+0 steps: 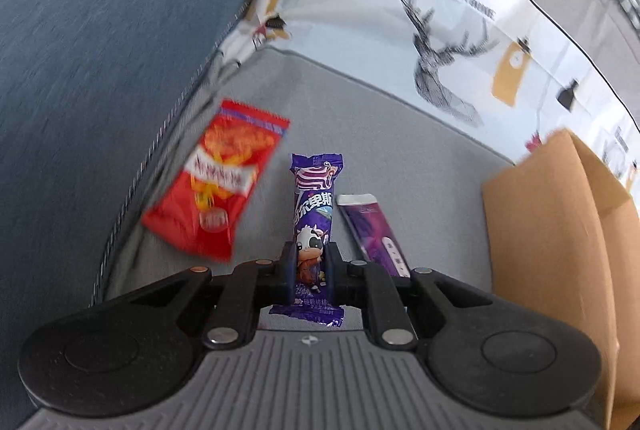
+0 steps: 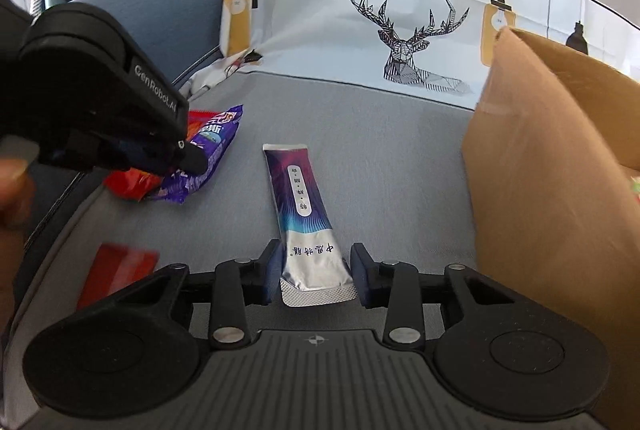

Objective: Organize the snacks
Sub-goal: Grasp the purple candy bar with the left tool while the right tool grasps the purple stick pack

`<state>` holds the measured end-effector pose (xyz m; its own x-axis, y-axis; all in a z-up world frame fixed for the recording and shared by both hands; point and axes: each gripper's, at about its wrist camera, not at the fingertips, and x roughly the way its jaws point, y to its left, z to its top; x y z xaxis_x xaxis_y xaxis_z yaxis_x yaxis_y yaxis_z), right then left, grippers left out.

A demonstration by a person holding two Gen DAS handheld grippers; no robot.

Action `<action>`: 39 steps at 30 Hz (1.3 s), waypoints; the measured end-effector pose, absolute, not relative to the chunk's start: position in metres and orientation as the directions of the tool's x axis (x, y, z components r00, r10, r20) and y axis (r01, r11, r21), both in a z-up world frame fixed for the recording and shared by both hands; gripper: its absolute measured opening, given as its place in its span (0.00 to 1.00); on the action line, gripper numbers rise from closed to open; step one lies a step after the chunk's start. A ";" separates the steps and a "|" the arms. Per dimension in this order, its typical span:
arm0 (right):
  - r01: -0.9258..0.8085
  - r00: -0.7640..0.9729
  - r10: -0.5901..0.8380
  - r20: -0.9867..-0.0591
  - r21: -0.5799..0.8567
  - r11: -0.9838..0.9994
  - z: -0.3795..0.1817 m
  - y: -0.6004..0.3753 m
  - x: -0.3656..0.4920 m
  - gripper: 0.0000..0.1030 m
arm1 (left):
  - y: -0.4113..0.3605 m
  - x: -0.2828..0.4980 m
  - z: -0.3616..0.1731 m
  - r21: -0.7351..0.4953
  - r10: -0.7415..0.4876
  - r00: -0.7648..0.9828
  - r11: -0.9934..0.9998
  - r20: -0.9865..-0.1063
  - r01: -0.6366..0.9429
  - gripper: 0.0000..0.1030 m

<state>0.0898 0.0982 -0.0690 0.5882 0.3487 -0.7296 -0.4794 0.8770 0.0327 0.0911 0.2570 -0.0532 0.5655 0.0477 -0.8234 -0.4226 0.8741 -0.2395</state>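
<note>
- Left gripper (image 1: 312, 262) is clamped on the purple cow bar (image 1: 314, 226); keep squeezing.
- Right gripper (image 2: 316, 270) pinches the silver sachet (image 2: 306, 214); carry it level to the cardboard box (image 2: 552, 166) at frame right.

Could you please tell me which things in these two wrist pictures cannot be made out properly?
- Cardboard box: its inside is hidden by its own wall in both views, and the right edge cuts it off.
- Red snack bag: print blurred in the left wrist view; in the right wrist view mostly hidden behind the left tool and purple cow bar.
- Small red item, right wrist view: blurred, unidentifiable.
- Silver-purple sachet: small print unreadable.
</note>
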 end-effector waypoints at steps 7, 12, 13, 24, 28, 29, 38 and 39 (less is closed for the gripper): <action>-0.512 0.550 0.344 -0.761 0.018 0.859 -0.057 0.074 0.045 0.37 | 0.234 0.055 -0.050 -0.257 -0.022 0.540 0.896 -0.842 -0.363 0.14; -0.486 0.466 0.326 -0.823 0.070 0.871 -0.057 0.052 0.024 0.39 | 0.231 0.043 -0.060 -0.314 -0.116 0.482 0.880 -0.869 -0.356 0.15; -0.483 0.467 0.317 -0.826 0.063 0.873 -0.058 0.050 0.020 0.40 | 0.232 0.042 -0.063 -0.308 -0.113 0.468 0.879 -0.876 -0.365 0.15; -0.536 0.480 0.384 -0.789 0.082 0.840 -0.068 0.056 0.032 0.54 | 0.230 0.055 -0.074 -0.283 -0.102 0.432 0.880 -0.896 -0.380 0.38; -0.518 0.456 0.379 -0.805 0.106 0.849 -0.079 0.059 0.045 0.55 | 0.226 0.062 -0.078 -0.275 -0.104 0.417 0.885 -0.903 -0.376 0.38; -0.519 0.461 0.377 -0.804 0.100 0.849 -0.080 0.061 0.046 0.55 | 0.225 0.064 -0.079 -0.271 -0.103 0.412 0.887 -0.905 -0.374 0.38; -0.557 0.525 0.353 -0.775 0.001 0.831 -0.079 0.068 0.043 0.26 | 0.214 0.076 -0.084 -0.240 -0.083 0.400 0.902 -0.913 -0.359 0.38; -0.540 0.545 0.340 -0.767 -0.011 0.842 -0.077 0.066 0.043 0.25 | 0.213 0.076 -0.084 -0.236 -0.080 0.400 0.904 -0.913 -0.356 0.38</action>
